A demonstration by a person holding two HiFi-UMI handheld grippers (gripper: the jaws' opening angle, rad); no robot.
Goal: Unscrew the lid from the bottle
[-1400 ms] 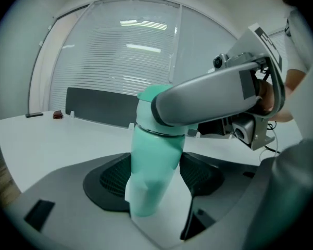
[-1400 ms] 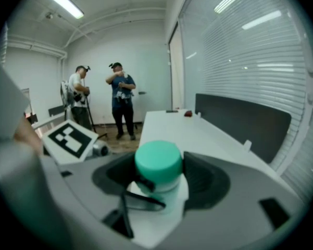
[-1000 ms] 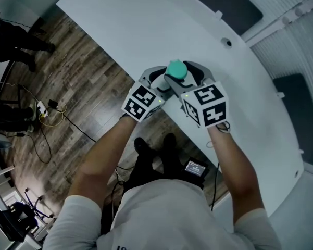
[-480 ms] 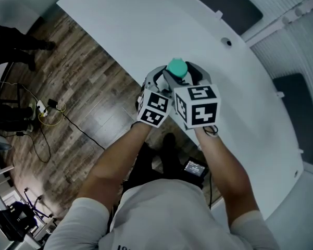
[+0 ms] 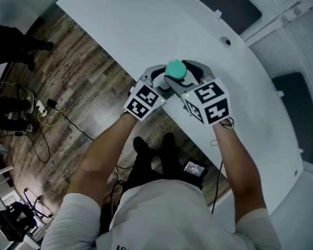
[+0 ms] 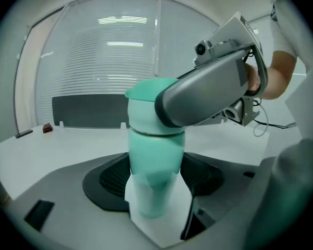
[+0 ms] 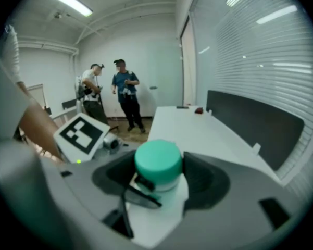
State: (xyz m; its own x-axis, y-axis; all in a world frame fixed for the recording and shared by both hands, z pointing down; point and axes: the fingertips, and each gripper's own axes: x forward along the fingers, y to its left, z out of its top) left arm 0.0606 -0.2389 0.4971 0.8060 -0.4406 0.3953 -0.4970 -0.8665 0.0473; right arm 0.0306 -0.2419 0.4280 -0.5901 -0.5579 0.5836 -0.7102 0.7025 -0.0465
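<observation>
The mint-green plastic bottle [image 6: 155,176] stands upright on the white tabletop [image 5: 146,30], close to the edge nearest the person, with its long axis vertical and pointing roughly up at the head camera. Both grippers meet at it. The left gripper [image 5: 163,83] comes in from about 7 o'clock in the head view and is pressed onto the lower body of the bottle; its own view shows the body filling the gap between the dark pads. The right gripper [image 5: 185,75] reaches in from about 5 o'clock and sits higher, with its jaws pinching the round mint-green lid [image 7: 158,160] on either side. In the left gripper view, one of its grey jaws crosses the bottle at lid height.

The lid looks seated on the neck, with no gap visible under it. Both forearms angle inward, the wrists close together. The turn hinges on the right gripper rotating about the bottle's vertical axis while the left holds the body fixed.
</observation>
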